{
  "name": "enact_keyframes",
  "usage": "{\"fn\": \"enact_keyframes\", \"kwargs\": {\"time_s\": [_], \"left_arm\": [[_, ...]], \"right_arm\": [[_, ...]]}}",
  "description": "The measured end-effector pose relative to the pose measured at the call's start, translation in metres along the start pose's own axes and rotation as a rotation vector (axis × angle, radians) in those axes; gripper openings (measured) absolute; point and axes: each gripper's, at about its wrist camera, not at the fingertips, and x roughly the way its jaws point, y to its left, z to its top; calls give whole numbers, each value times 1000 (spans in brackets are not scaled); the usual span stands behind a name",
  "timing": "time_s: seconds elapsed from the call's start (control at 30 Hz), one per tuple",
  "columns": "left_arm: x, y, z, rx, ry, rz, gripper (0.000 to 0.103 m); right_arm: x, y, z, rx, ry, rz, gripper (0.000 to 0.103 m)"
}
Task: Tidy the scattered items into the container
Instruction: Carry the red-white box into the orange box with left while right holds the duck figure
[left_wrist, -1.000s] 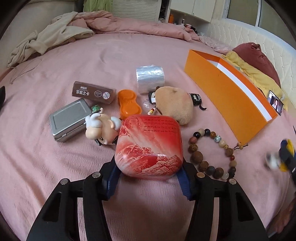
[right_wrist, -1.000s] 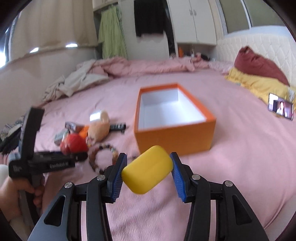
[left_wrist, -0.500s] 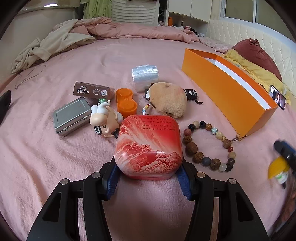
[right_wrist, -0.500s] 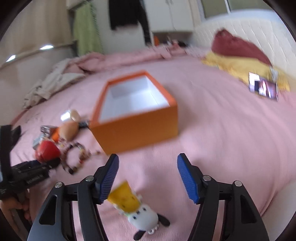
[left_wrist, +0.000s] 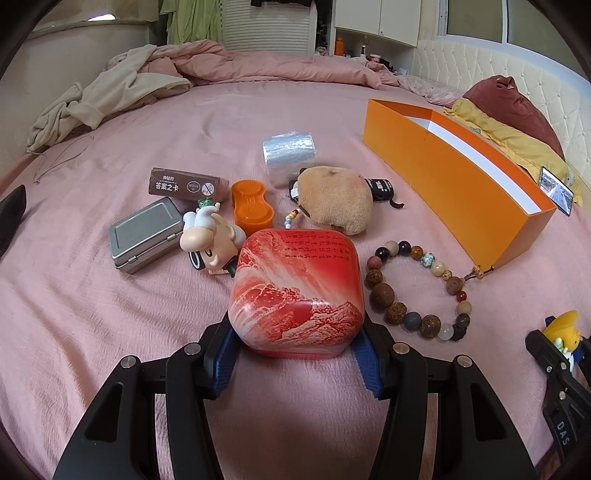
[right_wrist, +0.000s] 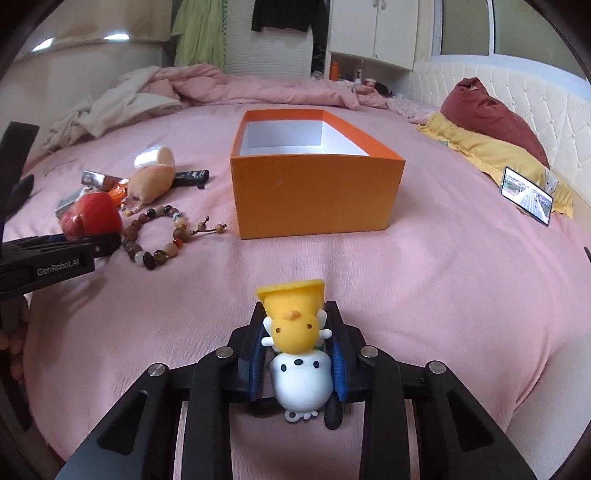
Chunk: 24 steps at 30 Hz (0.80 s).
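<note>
My left gripper (left_wrist: 295, 354) is shut on a red landscape-print tin (left_wrist: 297, 291) resting on the pink bed. My right gripper (right_wrist: 297, 354) is shut on a yellow-and-white toy figurine (right_wrist: 295, 343), upside down, low over the bed. The orange open box (right_wrist: 317, 192) stands ahead of it, white inside and empty; it also shows in the left wrist view (left_wrist: 454, 177). Scattered near the tin: a bead bracelet (left_wrist: 417, 291), plush potato (left_wrist: 334, 199), cartoon figure (left_wrist: 208, 240), metal tin (left_wrist: 144, 232), orange case (left_wrist: 251, 208), brown card box (left_wrist: 183, 184), clear tape roll (left_wrist: 290, 155).
A phone (right_wrist: 526, 199) lies by yellow and maroon pillows (right_wrist: 491, 129) at the right. Rumpled pink duvet and beige clothes (left_wrist: 110, 96) lie at the far side. A black device (left_wrist: 382, 188) sits behind the plush.
My right gripper dropped the yellow figurine on the bed, opened, then closed on it again, upside down. The left gripper kept hold of the red tin and pulled back slightly.
</note>
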Motion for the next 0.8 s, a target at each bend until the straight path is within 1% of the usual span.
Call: {"fn": "enact_keyframes", "kwargs": {"time_s": [0.13,0.27,0.33,0.4,0.5,0.63,0.7,0.73,0.8], "left_arm": [[-7,-1,0,-1,-12,3,56],[-24,-4,3,8,-36,-7,55],[-34,-8,12,29,-59,-4,55],[-44,-15,26,42,-88,-10,55],[-54,-30,58,56,-130,-50,55],[-56,-73,107,102,-171,-125,55],[-50,-99,128,130,-167,-180,55],[-45,-111,135,146,-157,-194,55],[-31,-136,144,187,-130,-190,55]], "right_arm": [[1,-15,5,97,-7,81,28],[1,-15,4,112,-12,93,28],[1,-15,3,127,-14,100,28],[2,-18,2,148,-15,112,28],[1,-19,2,161,-17,125,28],[0,-24,2,189,-16,148,28],[1,-26,2,206,-15,157,28],[1,-26,2,210,-14,160,28],[1,-26,2,211,-13,162,28]]}}
